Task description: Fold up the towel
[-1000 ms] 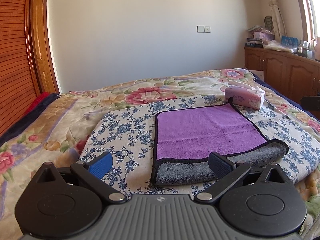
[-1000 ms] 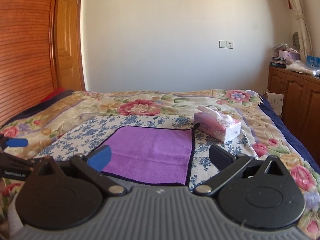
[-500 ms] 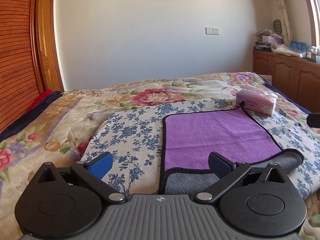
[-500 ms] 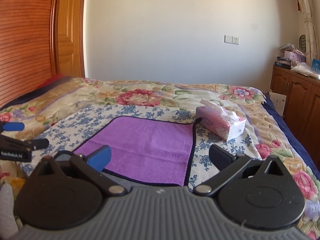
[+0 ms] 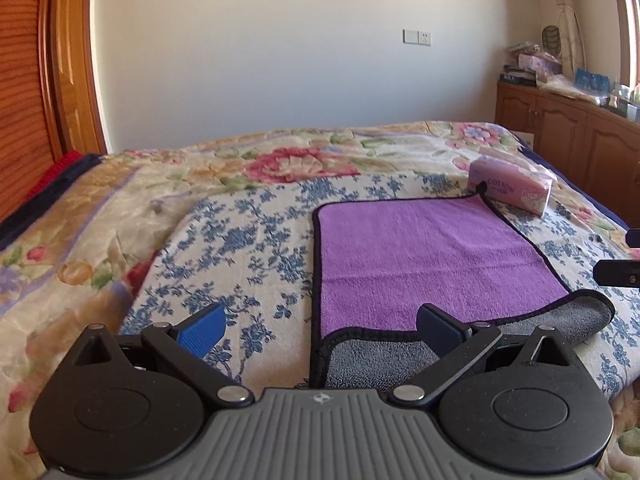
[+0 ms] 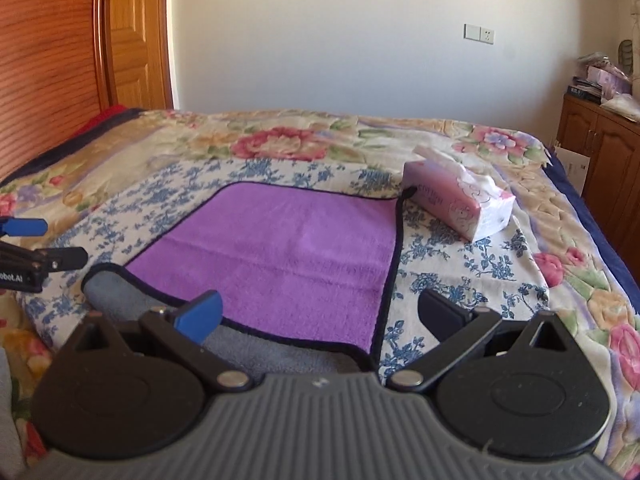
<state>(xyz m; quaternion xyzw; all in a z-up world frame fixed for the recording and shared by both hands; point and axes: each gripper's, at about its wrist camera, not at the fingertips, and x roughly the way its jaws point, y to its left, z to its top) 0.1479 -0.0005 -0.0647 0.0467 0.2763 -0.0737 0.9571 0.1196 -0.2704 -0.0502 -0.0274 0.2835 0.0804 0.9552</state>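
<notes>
A purple towel [image 5: 424, 256] with a black hem and a grey underside lies flat on the bed; its near edge is turned up, showing grey. It also shows in the right wrist view [image 6: 288, 252]. My left gripper [image 5: 320, 326] is open and empty, just before the towel's near left corner. My right gripper [image 6: 320, 314] is open and empty, just before the towel's near right corner. The left gripper's fingers [image 6: 24, 227] show at the left edge of the right wrist view. The right gripper's fingers [image 5: 618, 272] show at the right edge of the left wrist view.
A pink tissue box [image 5: 512, 188] sits on the bed at the towel's far right corner, also in the right wrist view [image 6: 460, 204]. The towel rests on a blue-flowered cloth [image 5: 248, 248] over a floral quilt [image 5: 120, 200]. Wooden cabinets [image 5: 568, 128] stand at the right.
Both grippers have moved a little closer to the towel's near edge and shifted sideways. The towel has not moved. Both grippers stay open.
</notes>
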